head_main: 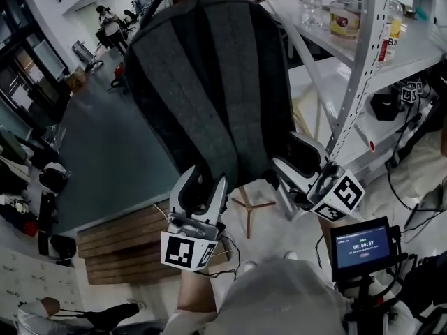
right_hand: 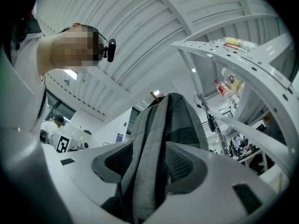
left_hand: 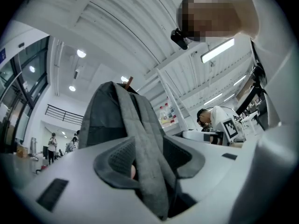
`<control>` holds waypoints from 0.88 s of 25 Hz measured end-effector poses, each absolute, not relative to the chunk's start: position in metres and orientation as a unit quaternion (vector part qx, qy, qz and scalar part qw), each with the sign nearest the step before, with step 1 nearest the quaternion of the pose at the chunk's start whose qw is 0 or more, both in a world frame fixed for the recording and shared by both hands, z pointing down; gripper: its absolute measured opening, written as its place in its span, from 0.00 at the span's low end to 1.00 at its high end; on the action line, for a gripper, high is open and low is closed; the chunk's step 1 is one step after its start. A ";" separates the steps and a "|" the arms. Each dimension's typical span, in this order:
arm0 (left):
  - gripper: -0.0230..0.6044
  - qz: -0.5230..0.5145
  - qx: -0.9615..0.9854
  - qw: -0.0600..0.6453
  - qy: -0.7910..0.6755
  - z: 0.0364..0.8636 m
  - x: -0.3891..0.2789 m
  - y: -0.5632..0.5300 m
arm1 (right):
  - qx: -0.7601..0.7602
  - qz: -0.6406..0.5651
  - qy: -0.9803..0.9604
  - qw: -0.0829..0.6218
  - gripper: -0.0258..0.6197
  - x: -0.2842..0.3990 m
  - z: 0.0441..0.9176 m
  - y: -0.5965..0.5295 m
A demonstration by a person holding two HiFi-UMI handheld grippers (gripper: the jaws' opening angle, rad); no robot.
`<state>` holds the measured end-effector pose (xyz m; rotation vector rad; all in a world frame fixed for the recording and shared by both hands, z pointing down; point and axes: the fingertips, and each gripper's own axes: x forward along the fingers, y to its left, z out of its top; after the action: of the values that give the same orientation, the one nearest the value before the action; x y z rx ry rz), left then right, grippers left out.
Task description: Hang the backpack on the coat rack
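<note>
From where I stand the backpack [head_main: 209, 82] seems hung on the coat rack's wooden peg [left_hand: 129, 82], with the left hand-held gripper [head_main: 202, 185] and right hand-held gripper [head_main: 289, 155] each slack around a shoulder strap [left_hand: 147, 162] low down, so they need only draw clear without tugging it.

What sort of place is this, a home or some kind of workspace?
Probably a lab or workshop hall, not a home: white perforated metal shelving holding plastic bottles, a small lit screen on a stand, and people at workstations across a large open floor.
</note>
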<state>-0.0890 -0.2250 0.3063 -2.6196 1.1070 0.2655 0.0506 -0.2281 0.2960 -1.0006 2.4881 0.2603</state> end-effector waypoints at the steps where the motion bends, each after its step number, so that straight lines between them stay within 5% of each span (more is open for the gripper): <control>1: 0.31 0.091 -0.912 0.137 0.376 0.310 -0.084 -0.223 | -0.356 0.089 0.903 0.221 0.38 0.048 0.300 -0.226; 4: 0.05 0.103 -0.925 0.098 0.353 0.318 -0.071 -0.219 | -0.347 0.071 0.908 0.225 0.28 0.043 0.308 -0.221; 13: 0.05 0.198 -0.945 -0.079 0.249 0.329 -0.043 -0.213 | -0.345 0.023 0.903 0.254 0.14 0.037 0.314 -0.212; 15: 0.05 0.203 -0.943 -0.095 0.247 0.332 -0.045 -0.215 | -0.356 0.021 0.902 0.243 0.07 0.036 0.318 -0.212; 22: 0.05 0.193 -0.938 -0.112 0.264 0.342 -0.054 -0.226 | -0.371 0.009 0.897 0.240 0.06 0.042 0.326 -0.216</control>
<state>-0.0545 -0.2263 0.3422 -3.1776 0.8954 0.6530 0.0424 -0.2162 0.3257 -1.0161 2.4551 0.0252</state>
